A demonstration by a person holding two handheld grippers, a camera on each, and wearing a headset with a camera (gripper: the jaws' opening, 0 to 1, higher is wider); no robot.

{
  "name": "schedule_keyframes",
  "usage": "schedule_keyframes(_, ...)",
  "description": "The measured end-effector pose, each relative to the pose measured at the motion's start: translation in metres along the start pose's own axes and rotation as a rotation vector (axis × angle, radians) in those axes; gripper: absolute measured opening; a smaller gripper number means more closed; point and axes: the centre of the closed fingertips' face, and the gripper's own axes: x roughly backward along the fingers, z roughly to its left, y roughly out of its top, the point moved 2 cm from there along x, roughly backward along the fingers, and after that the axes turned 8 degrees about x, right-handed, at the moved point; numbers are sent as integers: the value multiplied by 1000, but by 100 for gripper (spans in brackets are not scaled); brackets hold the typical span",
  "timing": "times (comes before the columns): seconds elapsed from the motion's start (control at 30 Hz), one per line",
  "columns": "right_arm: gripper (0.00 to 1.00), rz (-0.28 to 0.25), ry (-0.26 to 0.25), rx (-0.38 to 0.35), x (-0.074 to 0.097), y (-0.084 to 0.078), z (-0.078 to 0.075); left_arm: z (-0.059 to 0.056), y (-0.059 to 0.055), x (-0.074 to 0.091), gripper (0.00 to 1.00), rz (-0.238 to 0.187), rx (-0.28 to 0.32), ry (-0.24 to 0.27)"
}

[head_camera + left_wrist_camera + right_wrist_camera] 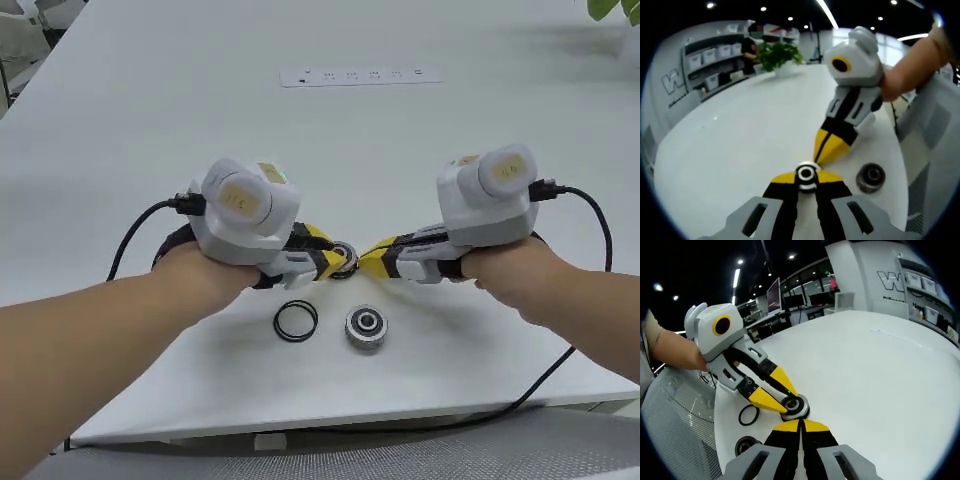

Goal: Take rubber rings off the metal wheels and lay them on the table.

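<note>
Left gripper (335,263) fingers clamp a wheel (346,257) just above the surface (200,120); right gripper (368,260) fingers pinched together, tips right by it. One ring (295,321) lies beside 2nd wheel (366,327).

table (450,120) open ahead to the power strip (360,76). near edge blocked by loose ring (296,321) and spare wheel (367,327) (just beside each other).

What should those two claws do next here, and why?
Probably ease the shut tips of the right gripper against the rim of the held wheel to start peeling there: the left gripper clamps that wheel right beside them, while one rubber ring already lies on the table beside a second wheel.
</note>
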Motion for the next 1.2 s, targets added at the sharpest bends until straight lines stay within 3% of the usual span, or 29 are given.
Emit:
schedule_keyframes(0.3,0,-69,-7,-154,1,7,-5,0,0,0,13,2,4,6)
schedule_keyframes(0.6,0,-105,5,-200,2,10,-2,1,0,0,13,5,2,15)
schedule_keyframes(1.2,0,-99,17,-183,1,15,5,3,-1,-1,13,8,-5,24)
